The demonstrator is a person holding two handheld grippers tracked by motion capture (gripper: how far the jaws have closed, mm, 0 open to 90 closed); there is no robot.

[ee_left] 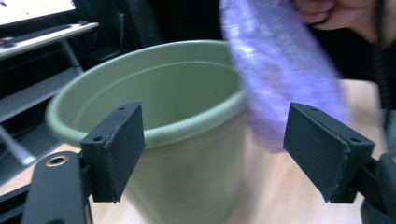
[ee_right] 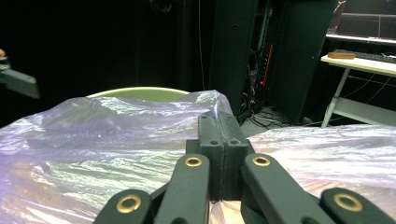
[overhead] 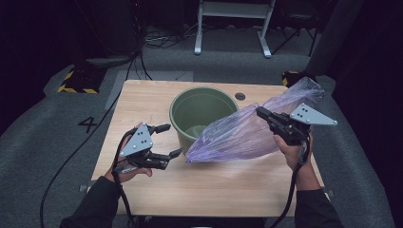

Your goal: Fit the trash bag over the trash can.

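The green bucket (overhead: 202, 114) stands on the wooden table (overhead: 142, 102) near its center, and inside it I can see only its own pale bottom. The purple plastic bag (overhead: 242, 130) is thin, crinkled and half transparent; it lies stretched from 3 o'clock of the bucket over its rim down to the table at about 5 o'clock. The right gripper (overhead: 262, 113) has its jaws pressed together, pinching the bag, while the left gripper (overhead: 168, 140), at 8 o'clock of the bucket, has its jaws spread with nothing between them.

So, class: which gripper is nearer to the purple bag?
Right. The right gripper is shut on the bag, pinching its film. The left gripper hangs open beside the bucket, apart from the bag's low end.
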